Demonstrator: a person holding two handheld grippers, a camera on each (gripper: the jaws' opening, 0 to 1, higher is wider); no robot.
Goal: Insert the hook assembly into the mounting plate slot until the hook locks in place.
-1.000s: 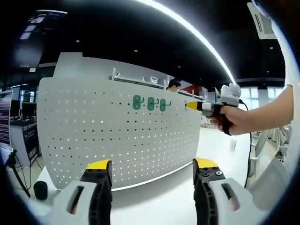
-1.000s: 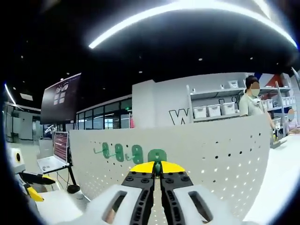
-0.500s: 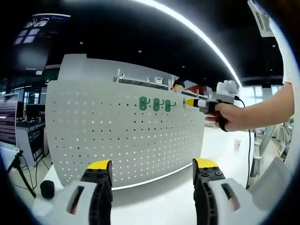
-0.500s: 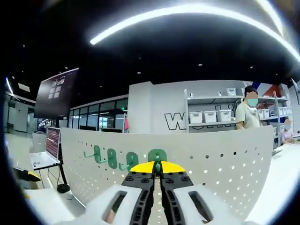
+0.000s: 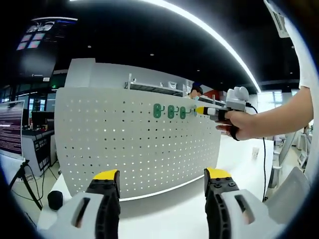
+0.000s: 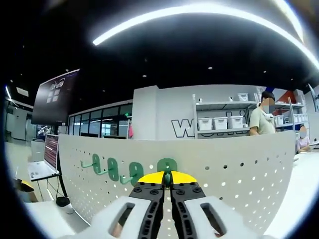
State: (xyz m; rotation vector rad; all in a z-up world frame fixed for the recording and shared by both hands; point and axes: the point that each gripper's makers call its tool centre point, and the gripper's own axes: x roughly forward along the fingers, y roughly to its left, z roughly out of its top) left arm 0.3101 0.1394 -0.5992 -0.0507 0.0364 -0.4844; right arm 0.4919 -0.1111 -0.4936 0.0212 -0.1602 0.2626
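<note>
Right gripper (image 6: 167, 180), fingers pinching a green hook (image 6: 167, 166), holds it against the upper face of the white perforated mounting plate (image 6: 239, 169), just right of three green hooks (image 6: 112, 167) already seated there. In the left gripper view, this gripper meets the plate at the right end of that row. Left gripper (image 5: 162, 180), fingers spread and holding nothing, hangs over the white worktop (image 5: 184, 199) near the plate. Judged stage: insertion under way; locking unconfirmed.
</note>
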